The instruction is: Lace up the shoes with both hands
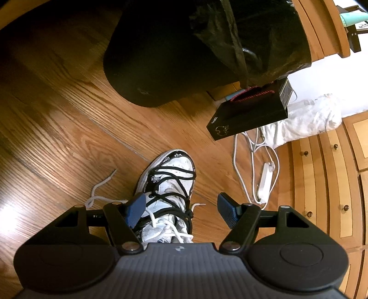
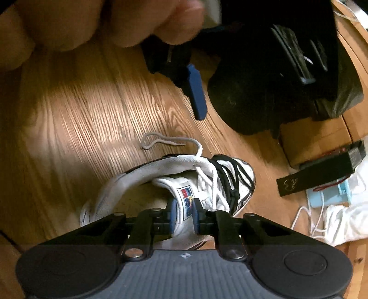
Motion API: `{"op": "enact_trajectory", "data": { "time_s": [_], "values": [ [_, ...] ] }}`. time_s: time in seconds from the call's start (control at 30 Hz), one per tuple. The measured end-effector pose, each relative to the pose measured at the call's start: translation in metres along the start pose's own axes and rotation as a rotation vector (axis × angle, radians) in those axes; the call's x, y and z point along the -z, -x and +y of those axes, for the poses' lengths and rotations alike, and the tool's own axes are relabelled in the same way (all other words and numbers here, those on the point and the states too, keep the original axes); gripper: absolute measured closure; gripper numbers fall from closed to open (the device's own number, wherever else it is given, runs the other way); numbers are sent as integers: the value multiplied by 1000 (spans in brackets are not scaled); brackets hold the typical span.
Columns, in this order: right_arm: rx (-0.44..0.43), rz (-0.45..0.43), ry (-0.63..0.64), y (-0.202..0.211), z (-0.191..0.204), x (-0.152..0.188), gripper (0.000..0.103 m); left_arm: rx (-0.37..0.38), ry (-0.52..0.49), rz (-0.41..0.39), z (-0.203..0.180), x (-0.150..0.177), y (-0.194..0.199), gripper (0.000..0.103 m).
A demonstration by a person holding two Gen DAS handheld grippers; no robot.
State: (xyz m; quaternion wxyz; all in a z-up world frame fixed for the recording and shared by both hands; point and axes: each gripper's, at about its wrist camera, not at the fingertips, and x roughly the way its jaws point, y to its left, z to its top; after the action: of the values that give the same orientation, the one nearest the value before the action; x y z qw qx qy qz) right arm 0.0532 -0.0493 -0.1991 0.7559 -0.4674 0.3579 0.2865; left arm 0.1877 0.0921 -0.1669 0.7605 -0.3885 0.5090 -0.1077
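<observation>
White leather with black trim, the shoe (image 1: 169, 184) lies on the wooden floor (image 1: 69, 115) in the lower middle of the left wrist view, toe pointing up the frame. Black cord (image 1: 174, 177) criss-crosses its front, and a white lace (image 1: 161, 224) is threaded nearer the ankle. One loose lace end (image 1: 101, 186) trails across the boards to the left of the shoe.

The left gripper (image 1: 182, 210) hovers over the shoe with its blue-padded fingers (image 1: 226, 210) spread wide, holding nothing; the left pad sits over the shoe's side, though whether it touches is not clear.

In the right wrist view the shoe (image 2: 147, 174) lies in the centre, its opening toward the camera. The right gripper (image 2: 184, 217) has its fingers (image 2: 173, 215) drawn in close on either side of the shoe's tongue (image 2: 185, 197), pinching it at the coloured label. The loose lace end (image 2: 161, 140) curls on the floor (image 2: 80, 115) above the shoe.

A blurred hand (image 2: 92, 20) fills the upper left of that frame, and one blue pad of the left gripper (image 2: 196, 92) shows at upper centre. A large black bag (image 1: 184, 46) occupies the top of the left view, with a black box (image 1: 248, 117), white cables (image 1: 253, 161) and wooden drawers (image 1: 322, 172) to the right.
</observation>
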Motion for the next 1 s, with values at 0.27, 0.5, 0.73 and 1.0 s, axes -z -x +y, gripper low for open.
{"op": "enact_trajectory", "data": {
  "time_s": [0.27,0.5,0.73,1.0],
  "values": [
    [45,-4,35,4,3,-2,94,2,7,-3,1,-1,1,32],
    [98,-45,11,17,-6,-3,95,0,10,-10,2,-2,2,32],
    [94,-52,-16,18,-10,-4,95,-3,2,-8,2,-1,2,32],
    [102,-58,-27,23,-10,-7,81,-3,7,-10,3,-2,3,32]
  ]
}}
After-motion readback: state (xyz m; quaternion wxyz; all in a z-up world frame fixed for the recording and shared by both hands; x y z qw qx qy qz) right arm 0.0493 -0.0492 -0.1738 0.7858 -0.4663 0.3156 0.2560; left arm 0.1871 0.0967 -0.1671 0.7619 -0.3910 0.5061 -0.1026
